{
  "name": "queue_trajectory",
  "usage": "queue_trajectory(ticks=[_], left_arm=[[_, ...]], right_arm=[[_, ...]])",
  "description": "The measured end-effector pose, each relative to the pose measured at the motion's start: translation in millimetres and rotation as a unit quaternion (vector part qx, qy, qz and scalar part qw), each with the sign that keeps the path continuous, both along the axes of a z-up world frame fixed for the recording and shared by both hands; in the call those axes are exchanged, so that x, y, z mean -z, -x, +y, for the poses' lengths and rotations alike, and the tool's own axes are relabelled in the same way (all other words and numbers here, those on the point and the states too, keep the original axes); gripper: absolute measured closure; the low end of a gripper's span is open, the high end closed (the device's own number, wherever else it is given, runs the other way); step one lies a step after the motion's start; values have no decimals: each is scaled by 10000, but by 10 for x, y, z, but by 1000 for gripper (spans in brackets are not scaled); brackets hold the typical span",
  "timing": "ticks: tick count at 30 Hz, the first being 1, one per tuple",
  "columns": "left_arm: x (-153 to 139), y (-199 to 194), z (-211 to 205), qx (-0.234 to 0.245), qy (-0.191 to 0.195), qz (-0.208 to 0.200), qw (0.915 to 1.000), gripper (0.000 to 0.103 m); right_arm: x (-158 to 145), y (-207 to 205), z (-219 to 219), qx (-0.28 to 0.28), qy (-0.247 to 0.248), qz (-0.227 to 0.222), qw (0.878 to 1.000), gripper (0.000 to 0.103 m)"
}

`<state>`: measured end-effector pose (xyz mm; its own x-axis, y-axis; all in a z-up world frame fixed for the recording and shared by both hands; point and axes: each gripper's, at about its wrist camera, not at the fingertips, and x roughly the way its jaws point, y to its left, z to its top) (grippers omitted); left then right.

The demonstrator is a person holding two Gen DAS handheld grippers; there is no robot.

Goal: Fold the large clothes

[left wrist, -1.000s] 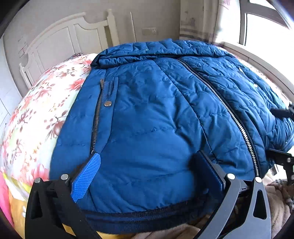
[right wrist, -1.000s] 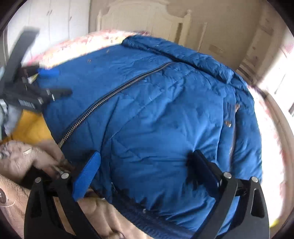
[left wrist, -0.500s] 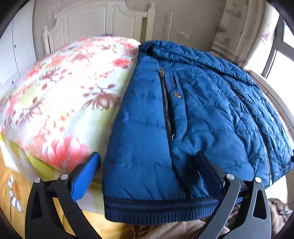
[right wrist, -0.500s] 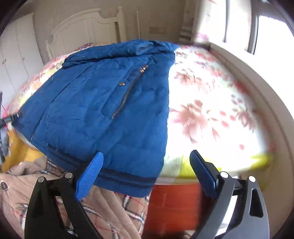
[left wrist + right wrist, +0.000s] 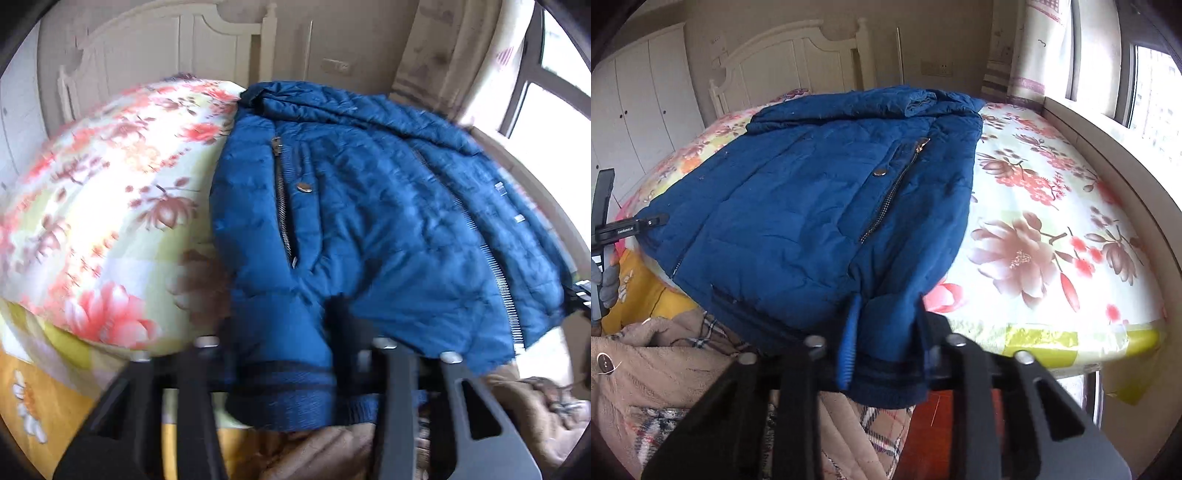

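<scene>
A blue quilted jacket (image 5: 369, 221) lies front up on the bed, collar towards the headboard and ribbed hem at the near edge. My left gripper (image 5: 280, 332) sits at the hem's left corner. Its jaws are closing, and the fabric between them bunches and puckers. My right gripper (image 5: 890, 332) sits at the right hem corner of the jacket (image 5: 812, 203). Its jaws are closing too, with the blue pad (image 5: 849, 339) pressing into the ribbed hem. In the right wrist view the left gripper (image 5: 605, 229) shows at the far left edge, held by a gloved hand.
The bed carries a floral sheet (image 5: 1052, 240) and has a white headboard (image 5: 798, 62) behind it. A beige plaid-lined garment (image 5: 665, 369) lies heaped below the near edge of the bed. White wardrobe doors (image 5: 646, 103) stand at the left, and a window (image 5: 1145, 74) at the right.
Both grippers slid outward along the hem to its two corners. Their jaws then went from wide apart to narrow, with the hem fabric gathered between them.
</scene>
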<state>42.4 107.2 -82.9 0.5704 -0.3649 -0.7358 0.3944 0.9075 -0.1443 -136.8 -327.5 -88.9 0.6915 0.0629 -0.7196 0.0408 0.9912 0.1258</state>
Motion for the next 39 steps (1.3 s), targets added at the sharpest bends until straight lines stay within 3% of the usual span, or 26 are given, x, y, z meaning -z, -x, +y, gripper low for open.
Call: queue_trajectory(ticks=[5, 11, 15, 18, 22, 25, 27, 29, 31, 33, 36, 37, 39], left_arm=[[-91, 258, 122, 52, 247, -148, 9996, 82], [-384, 903, 645, 149, 978, -64, 9951, 83], [-786, 1187, 933, 191, 2066, -362, 9776, 83], [-1194, 1038, 943, 296, 2594, -708, 9627, 83], [-1750, 170, 781, 153, 3133, -749, 9466, 83], [-1960, -638, 473, -56, 3056, -606, 9502, 82], [-1960, -1266, 245, -262, 2966, -315, 9541, 81], [-1838, -1841, 53, -519, 2929, 61, 9547, 78], [-1568, -2425, -62, -828, 3050, 743, 9458, 76], [-1200, -2866, 26, -1203, 3438, 1402, 9207, 75], [-690, -3153, 315, -1566, 4037, 1864, 8819, 74], [-575, -3202, 421, -1677, 4042, 1838, 8802, 74], [-450, -3234, 568, -1743, 3834, 1735, 8902, 74]], right_arm=[[-55, 141, -84, -224, -361, -119, 9990, 88], [-427, 777, -81, -825, -1091, -582, 9889, 89], [-877, 1087, -90, -942, -1509, -1372, 9744, 89], [-1368, 938, -105, -982, -1152, -1936, 9693, 89], [-1815, 225, -331, -838, -905, -2225, 9671, 89], [-1954, -638, -655, -449, -1051, -2106, 9709, 89], [-1894, -1244, -888, -129, -1247, -1879, 9742, 87], [-1725, -1732, -1065, 188, -1578, -1639, 9736, 79], [-1425, -2302, -1298, 359, -2181, -1168, 9682, 65], [-1127, -2621, -1528, 675, -2685, -795, 9576, 20], [-897, -2672, -1722, 1100, -2248, -816, 9647, 19], [-818, -2657, -1759, 1132, -2107, -761, 9680, 19], [-661, -2661, -1826, 1086, -1839, -598, 9751, 19]])
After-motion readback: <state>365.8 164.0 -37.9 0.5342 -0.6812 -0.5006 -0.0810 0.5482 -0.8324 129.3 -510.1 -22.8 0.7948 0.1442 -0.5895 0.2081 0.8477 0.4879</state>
